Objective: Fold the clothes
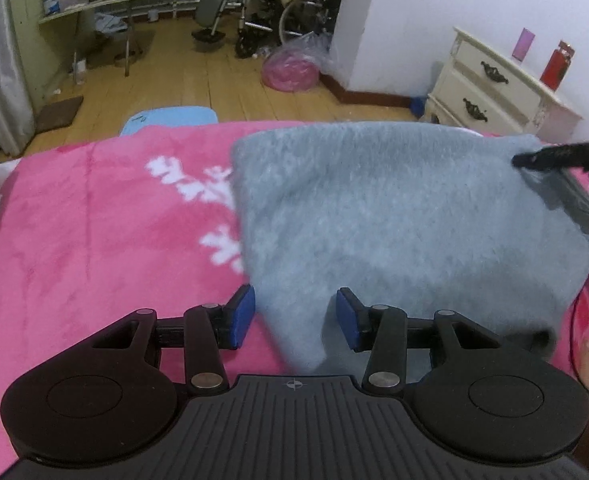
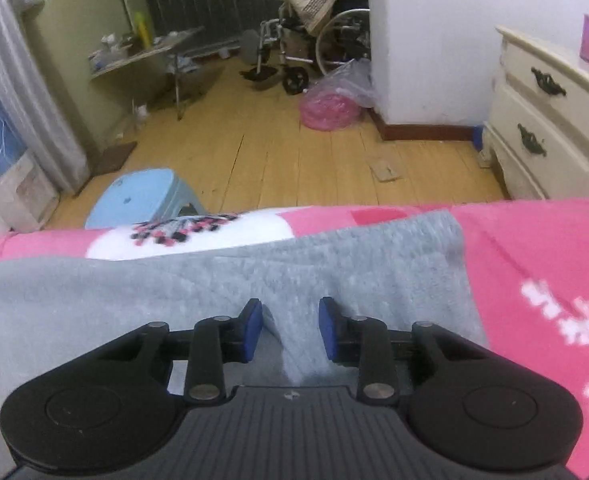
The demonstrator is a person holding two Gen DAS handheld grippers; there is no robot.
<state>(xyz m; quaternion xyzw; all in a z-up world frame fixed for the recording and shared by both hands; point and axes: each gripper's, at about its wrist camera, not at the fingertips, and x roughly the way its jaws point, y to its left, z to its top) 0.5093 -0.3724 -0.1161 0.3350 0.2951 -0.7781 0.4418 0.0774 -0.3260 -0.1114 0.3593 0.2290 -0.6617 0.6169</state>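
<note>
A fluffy grey garment (image 1: pixel 394 216) lies spread on the pink blanket (image 1: pixel 94 220). My left gripper (image 1: pixel 294 318) hangs over the garment's near left corner. Its blue pads stand apart, with a tip of grey cloth lying between them and no visible squeeze. At the garment's far right corner a dark, blurred finger (image 1: pixel 542 158) of the right gripper reaches in. In the right wrist view my right gripper (image 2: pixel 290 330) is over the grey garment (image 2: pixel 154 292). It is open, and a raised ridge of cloth runs between its pads without touching them.
The bed's far edge drops to a wooden floor (image 2: pixel 294 160). A blue plastic stool (image 2: pixel 142 200) stands close to it. A cream drawer chest (image 2: pixel 550 120) is at the right. A wheelchair (image 2: pixel 306 52), a pink bag (image 2: pixel 330 108) and a folding table (image 1: pixel 94 4) stand further back.
</note>
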